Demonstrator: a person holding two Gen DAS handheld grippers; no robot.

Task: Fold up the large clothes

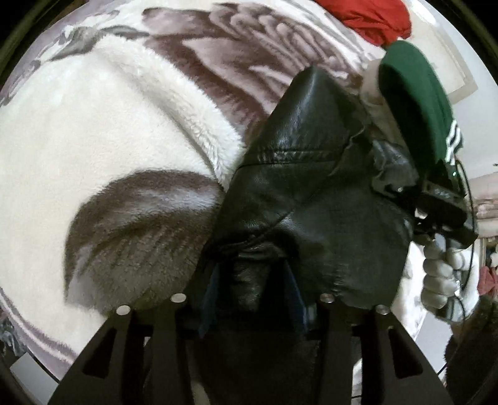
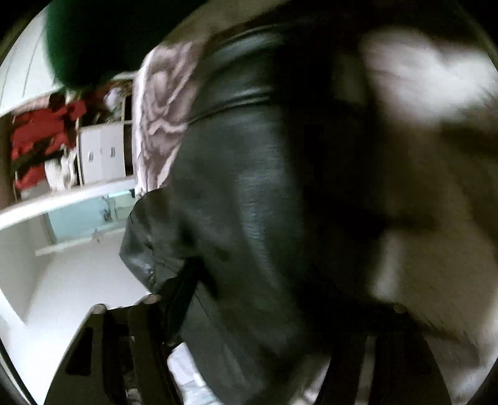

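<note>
A bunched fold of a black leather jacket (image 1: 311, 193) is seen closest to the left wrist camera, gathered between the blue-padded fingers (image 1: 294, 299) of the left gripper (image 1: 252, 293), whose jaws are clamped on it. From that grip the jacket rises in a creased peak, with a stitched seam running across it. Beneath and to the left of the jacket a fleecy cream blanket with grey-brown leaf patterns (image 1: 102, 146) is spread. Beyond the jacket's peak a red garment (image 1: 370, 18) is visible at the top edge. To the right of the jacket a green sleeve with white stripes (image 1: 417, 102) is seen, and below it a gloved hand (image 1: 442, 274) wrapped around the handle of the right gripper (image 1: 401, 183), whose tip is buried in the leather. In the right wrist view the jacket (image 2: 236, 199) fills the middle, heavily blurred; whether the right jaws (image 2: 274, 299) press on it cannot be told. Left of the jacket white shelving (image 2: 99, 155) is seen.
</note>
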